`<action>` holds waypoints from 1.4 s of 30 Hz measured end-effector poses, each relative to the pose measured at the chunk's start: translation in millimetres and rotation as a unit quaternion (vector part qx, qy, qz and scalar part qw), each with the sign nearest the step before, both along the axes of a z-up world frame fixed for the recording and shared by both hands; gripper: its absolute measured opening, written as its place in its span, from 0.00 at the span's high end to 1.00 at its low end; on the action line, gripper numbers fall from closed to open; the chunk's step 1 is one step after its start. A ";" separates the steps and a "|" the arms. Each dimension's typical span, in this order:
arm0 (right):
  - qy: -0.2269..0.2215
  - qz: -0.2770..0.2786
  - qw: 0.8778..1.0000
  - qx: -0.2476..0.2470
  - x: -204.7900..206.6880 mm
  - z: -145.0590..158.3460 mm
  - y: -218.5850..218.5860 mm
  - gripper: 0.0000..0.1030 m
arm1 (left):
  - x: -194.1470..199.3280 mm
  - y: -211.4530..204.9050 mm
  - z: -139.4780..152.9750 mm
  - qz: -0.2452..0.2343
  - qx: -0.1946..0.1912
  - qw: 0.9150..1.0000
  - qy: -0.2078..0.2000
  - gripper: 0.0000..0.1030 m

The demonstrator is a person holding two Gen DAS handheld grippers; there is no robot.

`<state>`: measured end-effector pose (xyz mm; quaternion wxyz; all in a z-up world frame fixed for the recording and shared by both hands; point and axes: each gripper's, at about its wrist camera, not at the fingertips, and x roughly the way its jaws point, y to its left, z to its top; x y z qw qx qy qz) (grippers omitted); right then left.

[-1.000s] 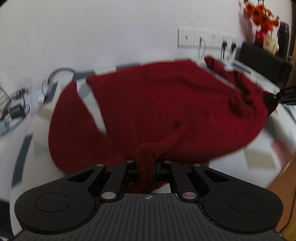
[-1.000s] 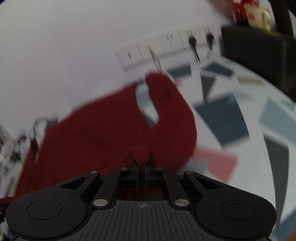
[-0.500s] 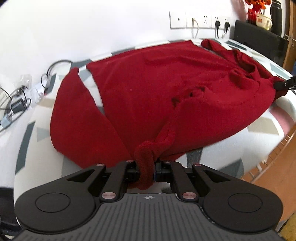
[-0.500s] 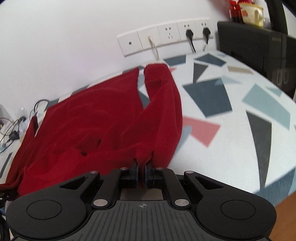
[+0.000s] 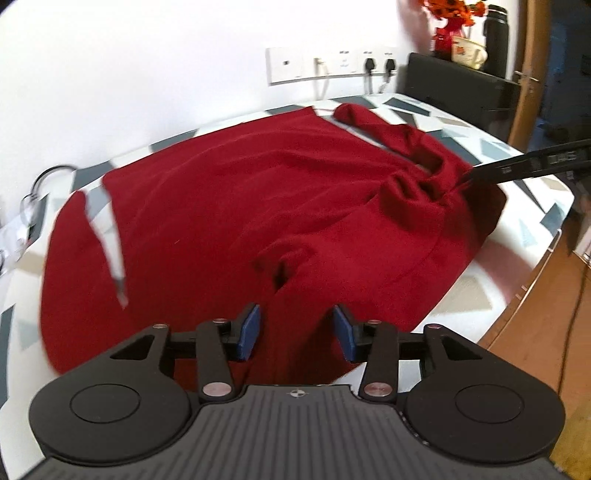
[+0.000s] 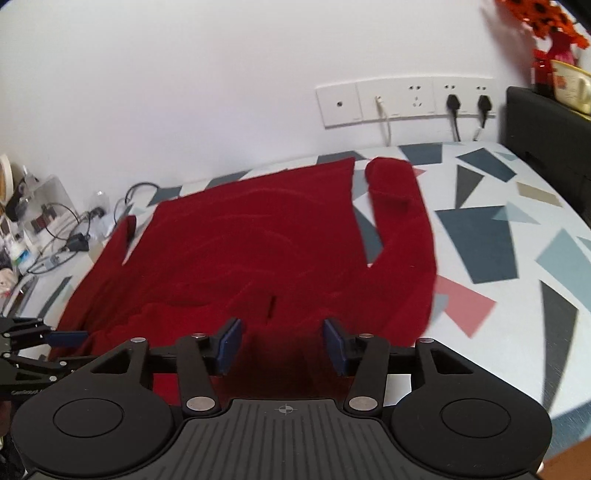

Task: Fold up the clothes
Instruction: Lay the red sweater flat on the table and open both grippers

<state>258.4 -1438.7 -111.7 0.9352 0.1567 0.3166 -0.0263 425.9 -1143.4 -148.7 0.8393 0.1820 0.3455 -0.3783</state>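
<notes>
White wall (image 6: 221,92) ahead with socket strip (image 6: 406,101); wooden floor (image 5: 535,314) right; orange flowers (image 5: 450,7) far right.

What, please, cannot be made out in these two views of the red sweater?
- Left wrist view: the red sweater's near edge, hidden behind the left gripper.
- Left wrist view: the sleeve outline, motion-blurred.
- Right wrist view: the same near edge, hidden by the right gripper.
- Right wrist view: the clutter at the left edge, too small to identify.
</notes>
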 end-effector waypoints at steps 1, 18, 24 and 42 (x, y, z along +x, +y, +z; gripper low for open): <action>-0.003 0.001 1.000 -0.004 3.4 0.6 1.8 0.55 | 1.0 -5.3 -1.0 -0.003 0.001 1.000 0.001 0.48; 0.073 0.055 0.996 0.022 50.9 -38.2 10.5 0.76 | 32.9 -0.4 -17.8 0.049 -0.086 0.982 0.158 0.84; 0.030 0.049 0.997 0.061 24.1 -27.8 1.6 0.93 | 25.2 21.8 -2.1 0.053 -0.139 0.976 0.159 0.88; 0.119 0.019 0.990 0.079 -4.2 -44.5 7.7 0.46 | -3.2 24.8 -21.3 0.061 -0.101 0.966 0.228 0.40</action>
